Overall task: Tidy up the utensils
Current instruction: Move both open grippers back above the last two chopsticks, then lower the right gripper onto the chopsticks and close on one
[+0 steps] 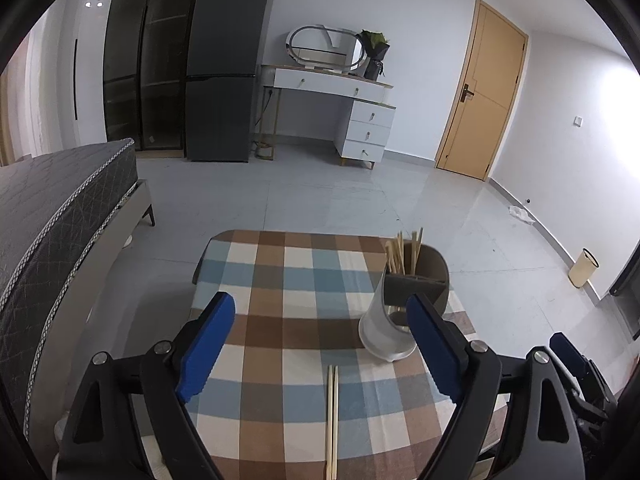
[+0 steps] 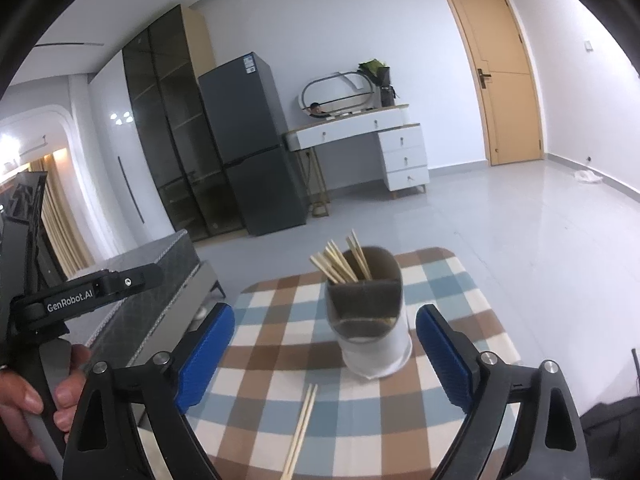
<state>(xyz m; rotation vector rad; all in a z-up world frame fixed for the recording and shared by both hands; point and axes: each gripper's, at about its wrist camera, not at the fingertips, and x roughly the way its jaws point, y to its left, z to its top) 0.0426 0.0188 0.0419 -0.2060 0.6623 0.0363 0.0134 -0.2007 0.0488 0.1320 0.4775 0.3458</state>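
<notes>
Task partly complete, by the look of it: a bundle of chopsticks [image 2: 340, 258] already stands upright in the utensil holder [image 2: 370, 320], which sits at centre right of the right wrist frame on the checked tablecloth [image 2: 272, 340]. One loose pair of chopsticks [image 1: 333, 420] lies flat at the lower centre of the left wrist frame, just short of the holder, and is not yet stowed. Left gripper [image 1: 320, 344] is spread wide, holding nothing, hovering over the loose pair. Right gripper [image 2: 324, 352] is likewise wide apart and empty, its fingers either side of the holder without contact
</notes>
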